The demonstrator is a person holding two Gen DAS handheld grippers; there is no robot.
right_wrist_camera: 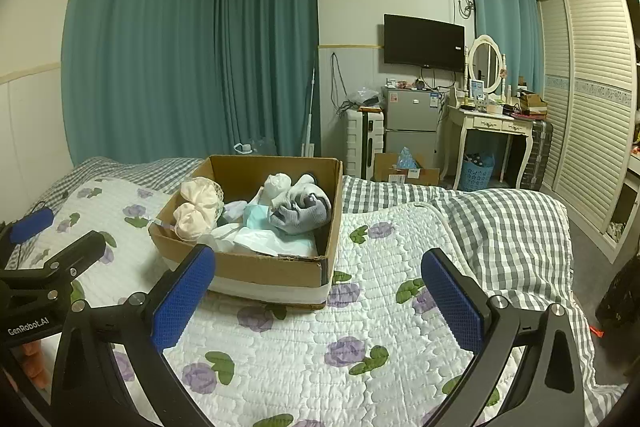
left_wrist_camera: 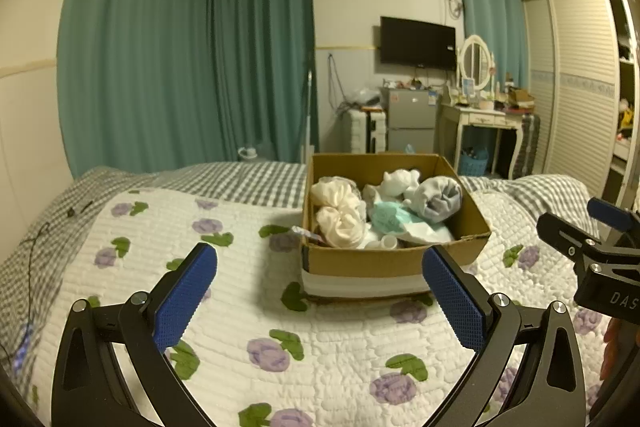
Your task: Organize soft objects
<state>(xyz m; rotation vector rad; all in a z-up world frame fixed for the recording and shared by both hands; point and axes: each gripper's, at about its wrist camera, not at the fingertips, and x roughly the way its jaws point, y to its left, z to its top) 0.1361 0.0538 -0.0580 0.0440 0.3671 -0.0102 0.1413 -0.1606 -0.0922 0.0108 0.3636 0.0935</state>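
A bed [left_wrist_camera: 120, 179] fills the lower half of both views, covered by a white quilt [left_wrist_camera: 340, 339] printed with purple flowers and green leaves, laid over a grey-and-white checked sheet [right_wrist_camera: 500, 223]. On the quilt, toward the middle of the bed, stands an open cardboard box [left_wrist_camera: 384, 261] with a white band along its base. Inside the box lie the soft objects: two cream bundled cloths [left_wrist_camera: 340, 223] against its left wall, a grey rolled garment [left_wrist_camera: 438, 203] at its right, a white rolled item [left_wrist_camera: 400, 181] toward the back, and a teal cloth [left_wrist_camera: 390, 219] in the centre over white fabric. The left gripper [left_wrist_camera: 320, 297] hovers above the quilt in front of the box, its blue-padded fingers [left_wrist_camera: 186, 301] spread wide with nothing between them. The right gripper [right_wrist_camera: 318, 297] hovers in front of the box's right corner, its fingers [right_wrist_camera: 454, 301] likewise spread apart and holding nothing. Neither gripper touches the box.
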